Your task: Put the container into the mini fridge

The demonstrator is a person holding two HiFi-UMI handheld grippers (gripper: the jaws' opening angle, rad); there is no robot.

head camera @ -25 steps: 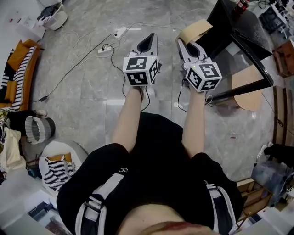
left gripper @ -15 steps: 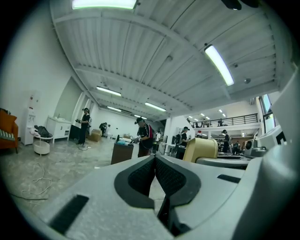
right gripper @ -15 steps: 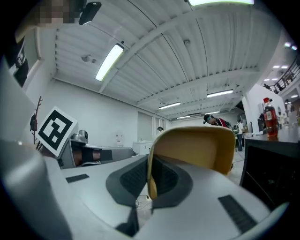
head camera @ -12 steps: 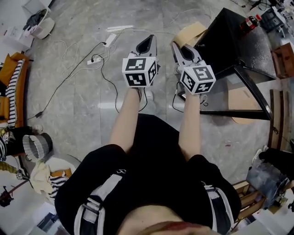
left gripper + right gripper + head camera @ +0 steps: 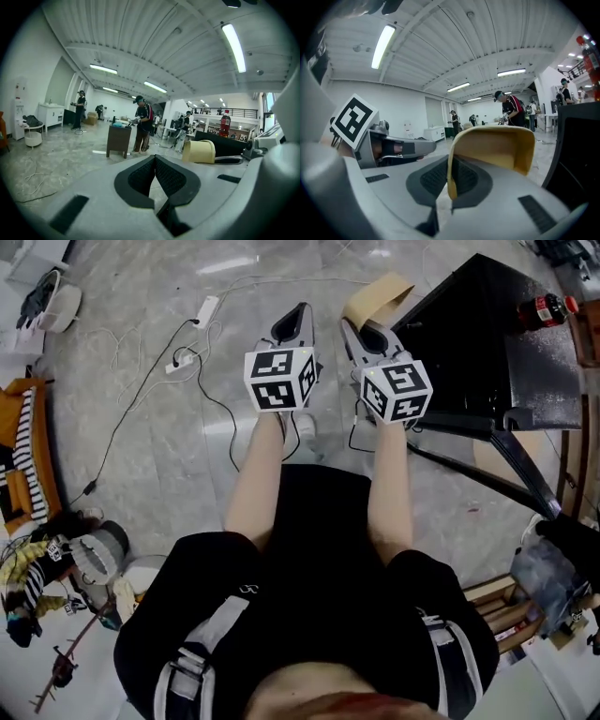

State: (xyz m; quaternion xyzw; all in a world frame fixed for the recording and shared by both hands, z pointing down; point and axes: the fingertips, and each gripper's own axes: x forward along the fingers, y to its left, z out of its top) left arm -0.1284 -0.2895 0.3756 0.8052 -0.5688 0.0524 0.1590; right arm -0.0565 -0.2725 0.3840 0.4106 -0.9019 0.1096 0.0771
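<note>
My right gripper is shut on one wall of a tan, open-topped container, held out over the floor just left of the black mini fridge. In the right gripper view the container fills the middle, its thin rim pinched between the pads of the right gripper. My left gripper hangs beside it on the left, jaws shut with nothing between them. In the left gripper view the left gripper shows its pads meeting at the tip, and the container is off to the right.
A cola bottle stands on the fridge top. A power strip and cables trail over the grey floor at left. A white basket sits far left, clothes and bags at lower left. People stand by a small brown cabinet in the distance.
The view has shifted forward: the fridge now looms larger and closer to the right gripper, and the bottle on it has come further into view. Both grippers keep their states.
</note>
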